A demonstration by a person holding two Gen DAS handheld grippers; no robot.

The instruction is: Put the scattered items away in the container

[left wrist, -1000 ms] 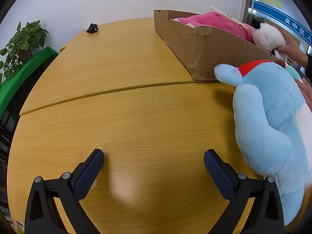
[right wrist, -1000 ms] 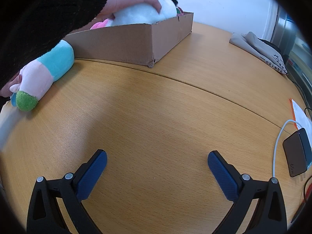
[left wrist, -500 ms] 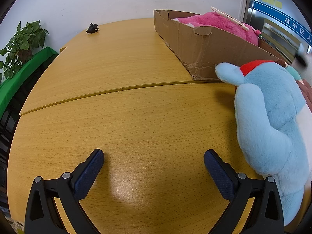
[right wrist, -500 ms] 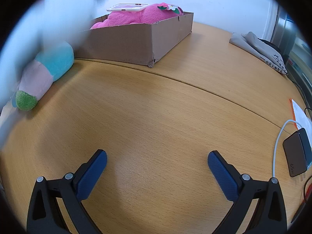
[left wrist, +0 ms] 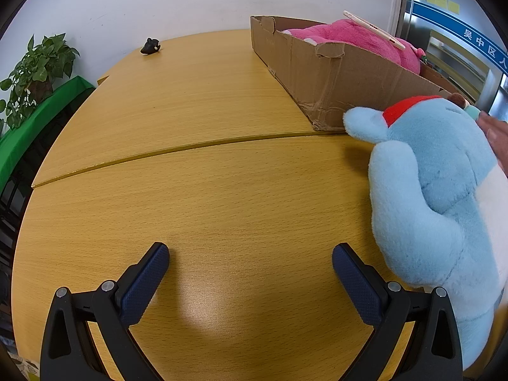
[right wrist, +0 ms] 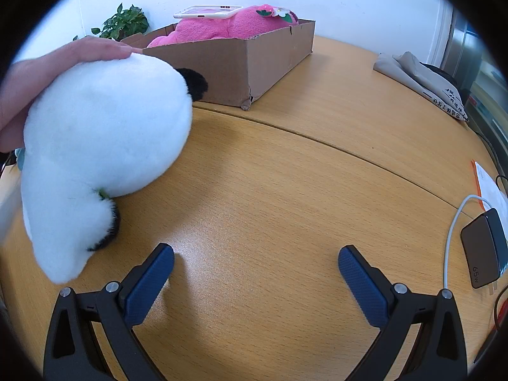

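A cardboard box (left wrist: 343, 76) (right wrist: 241, 60) stands at the back of the wooden table and holds a pink plush (left wrist: 349, 36) (right wrist: 222, 28) with a phone (right wrist: 208, 12) lying on top. A light blue plush (left wrist: 435, 197) with a red patch lies right of my left gripper (left wrist: 250, 265), which is open and holds nothing. In the right wrist view a person's hand (right wrist: 50, 73) presses a white plush with black ears (right wrist: 104, 146) onto the table, just left of my open, bare right gripper (right wrist: 255, 266).
A small black object (left wrist: 150, 46) sits at the table's far edge. A potted plant (left wrist: 35, 70) and a green surface stand off to the left. On the right side lie folded grey cloth (right wrist: 422, 79), a charger with white cable (right wrist: 482, 250) and papers.
The person's hand took the white plush out of the box and set it down on the table left of my right gripper. Both grippers have stayed still and open.
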